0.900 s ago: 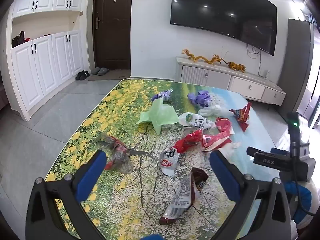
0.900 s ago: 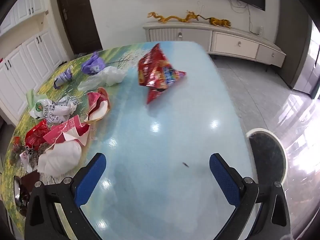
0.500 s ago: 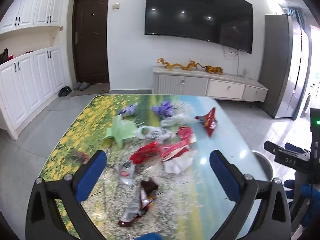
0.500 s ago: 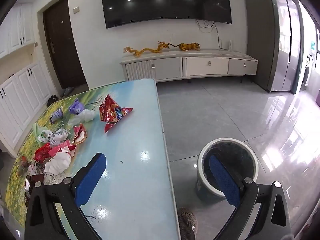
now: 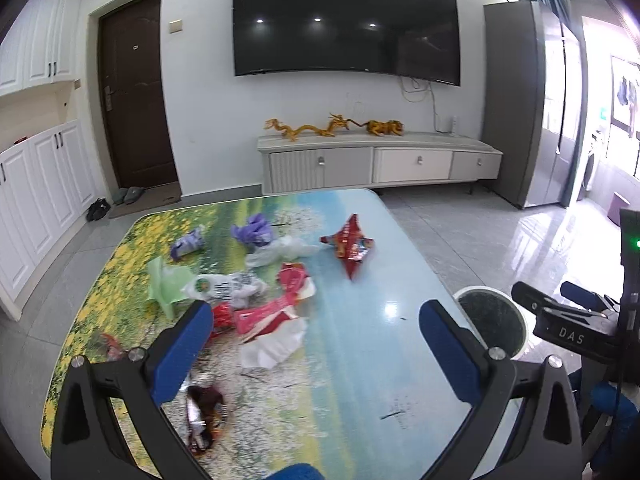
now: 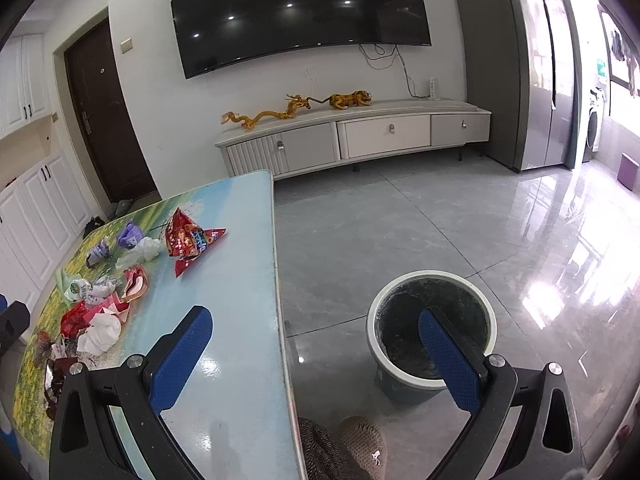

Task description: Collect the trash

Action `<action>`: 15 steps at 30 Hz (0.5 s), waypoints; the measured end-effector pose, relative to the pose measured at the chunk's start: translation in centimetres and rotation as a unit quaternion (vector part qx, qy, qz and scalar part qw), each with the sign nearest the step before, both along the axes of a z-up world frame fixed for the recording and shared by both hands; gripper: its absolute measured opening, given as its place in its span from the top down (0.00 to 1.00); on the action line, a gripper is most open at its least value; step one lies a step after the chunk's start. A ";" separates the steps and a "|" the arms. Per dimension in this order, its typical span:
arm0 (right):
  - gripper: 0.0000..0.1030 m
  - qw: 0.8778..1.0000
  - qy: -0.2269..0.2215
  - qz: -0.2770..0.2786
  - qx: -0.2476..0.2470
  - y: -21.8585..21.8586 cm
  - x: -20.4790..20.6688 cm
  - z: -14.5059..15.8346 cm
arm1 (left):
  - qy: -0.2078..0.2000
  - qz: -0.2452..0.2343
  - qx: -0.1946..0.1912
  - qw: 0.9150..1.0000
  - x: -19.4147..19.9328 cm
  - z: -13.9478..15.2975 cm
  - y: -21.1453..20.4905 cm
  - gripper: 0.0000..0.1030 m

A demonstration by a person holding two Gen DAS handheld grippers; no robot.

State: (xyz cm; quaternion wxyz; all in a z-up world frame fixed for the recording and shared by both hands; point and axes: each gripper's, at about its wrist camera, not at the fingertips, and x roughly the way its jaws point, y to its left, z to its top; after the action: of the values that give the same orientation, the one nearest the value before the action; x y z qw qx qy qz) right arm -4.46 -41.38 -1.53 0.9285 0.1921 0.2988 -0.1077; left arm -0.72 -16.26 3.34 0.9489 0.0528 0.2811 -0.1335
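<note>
The left gripper (image 5: 316, 334) hangs over the table (image 5: 360, 360) with its blue fingers (image 5: 182, 354) spread wide and nothing between them. The right gripper (image 6: 316, 344) is spread wide too and holds nothing; one finger is over the table edge (image 6: 276, 280) and the other is over the trash bin (image 6: 430, 376).

All the trash lies on the table. A red snack bag (image 5: 350, 246) sits alone on the side of the table nearer the bin. Farther from the bin is a heap: a white tissue (image 5: 276, 346), red and pink wrappers (image 5: 264, 316), a white printed bag (image 5: 224, 288), a green plastic bag (image 5: 166, 282), a clear bag (image 5: 280, 250) and two purple scraps (image 5: 254, 230). A dark shiny wrapper (image 5: 202, 412) lies at the near end of the table, by the left gripper's finger.

The left view shows only a slice of the bin's rim (image 5: 490, 320) past the table edge, plus the right tool's black body (image 5: 568, 332). The right view shows the whole bin standing on the floor just beside the table, lined with a dark bag, and a knitted slipper (image 6: 360, 444) on the floor near the table edge. It also shows the red snack bag (image 6: 190, 240) and the white tissue (image 6: 102, 332)
</note>
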 end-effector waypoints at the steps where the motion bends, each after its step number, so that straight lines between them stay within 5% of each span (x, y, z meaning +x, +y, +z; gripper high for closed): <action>1: 0.00 1.000 -0.001 -0.007 0.000 -0.5 -0.2 0.1 | -0.001 -0.006 0.001 1.000 0.0 0.0 -0.6 0.00; 15: 0.00 0.999 0.019 -0.048 -0.013 -3.1 -1.3 0.1 | -0.009 -0.041 -0.004 0.999 -0.7 -0.5 -3.1 0.00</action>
State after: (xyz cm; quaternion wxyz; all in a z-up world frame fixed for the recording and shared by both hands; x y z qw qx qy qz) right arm -5.72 -44.44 -1.47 0.9190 0.1920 0.3049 -0.1598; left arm -1.44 -19.32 2.81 0.9451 0.0619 0.2700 -0.1731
